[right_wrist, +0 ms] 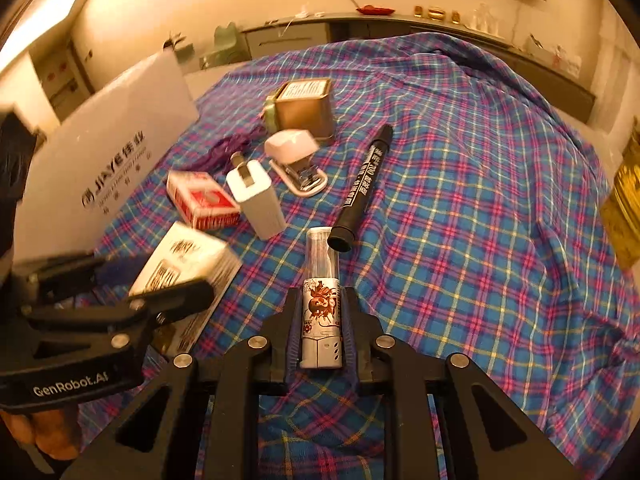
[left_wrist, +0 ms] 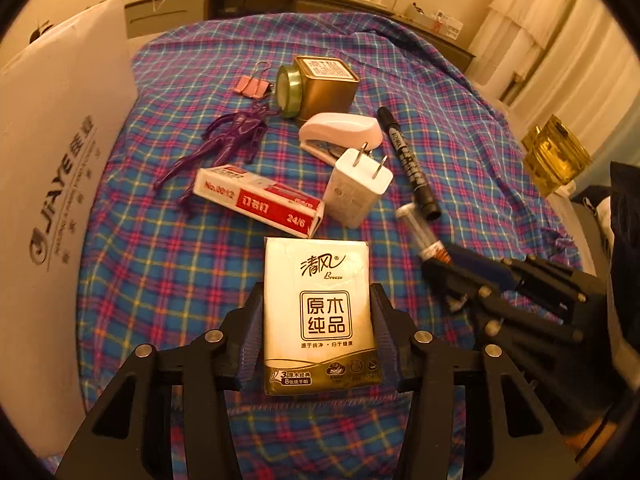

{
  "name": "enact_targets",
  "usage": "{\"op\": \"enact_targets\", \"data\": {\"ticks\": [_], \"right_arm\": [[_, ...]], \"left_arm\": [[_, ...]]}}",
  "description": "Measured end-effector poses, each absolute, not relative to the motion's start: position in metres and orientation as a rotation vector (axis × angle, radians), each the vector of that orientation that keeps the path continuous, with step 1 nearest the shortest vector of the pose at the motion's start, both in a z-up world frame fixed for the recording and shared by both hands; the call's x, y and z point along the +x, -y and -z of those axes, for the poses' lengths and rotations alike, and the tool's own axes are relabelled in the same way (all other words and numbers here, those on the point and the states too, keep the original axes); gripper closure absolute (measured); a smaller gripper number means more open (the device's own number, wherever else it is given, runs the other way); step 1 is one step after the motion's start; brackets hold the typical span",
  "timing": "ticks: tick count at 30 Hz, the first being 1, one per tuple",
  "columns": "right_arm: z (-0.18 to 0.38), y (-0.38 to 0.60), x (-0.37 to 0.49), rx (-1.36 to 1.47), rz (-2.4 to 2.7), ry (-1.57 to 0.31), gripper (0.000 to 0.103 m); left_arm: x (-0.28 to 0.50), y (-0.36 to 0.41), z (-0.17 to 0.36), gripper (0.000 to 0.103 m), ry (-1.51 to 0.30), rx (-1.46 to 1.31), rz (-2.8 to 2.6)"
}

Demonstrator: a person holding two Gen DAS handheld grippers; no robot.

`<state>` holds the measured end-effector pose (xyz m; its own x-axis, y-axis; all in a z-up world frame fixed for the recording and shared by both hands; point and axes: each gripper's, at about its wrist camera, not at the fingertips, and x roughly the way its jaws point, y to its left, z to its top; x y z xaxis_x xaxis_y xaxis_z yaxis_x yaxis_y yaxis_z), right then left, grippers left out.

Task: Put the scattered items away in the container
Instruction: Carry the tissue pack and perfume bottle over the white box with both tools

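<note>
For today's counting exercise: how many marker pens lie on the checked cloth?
1. The black marker pen lies on the checked cloth, right of the stapler, its near end by the small tube in the right gripper. Others could be hidden.

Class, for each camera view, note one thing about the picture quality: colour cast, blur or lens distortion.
Left wrist view: warm amber cast, fisheye bends the room's edges, the small tube is motion-blurred, the tissue pack sharp. Right wrist view: same amber cast and curved edges, the tissue pack smeared, the tube crisp.
</note>
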<state>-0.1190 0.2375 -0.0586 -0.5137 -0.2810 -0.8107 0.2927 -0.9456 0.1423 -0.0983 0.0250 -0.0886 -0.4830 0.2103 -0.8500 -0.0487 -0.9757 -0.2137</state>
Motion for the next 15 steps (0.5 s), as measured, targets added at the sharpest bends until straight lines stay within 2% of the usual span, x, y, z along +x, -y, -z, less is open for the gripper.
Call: {"op": "enact_targets", "data": {"ticks": [5,15], "right_arm": [[0.046,-0.246,-0.112,1.298,2.445,0.122,0.082],[0.026,-0.240,-0.095,1.226,2.413,0.206,0.082]], "left_arm": [[-0.086,-0.020,0.078,0.052,0.248,-1.496,-2.589],[-0.055,-0.007,0.045,0.052,0.251,-1.436,-2.610]]}}
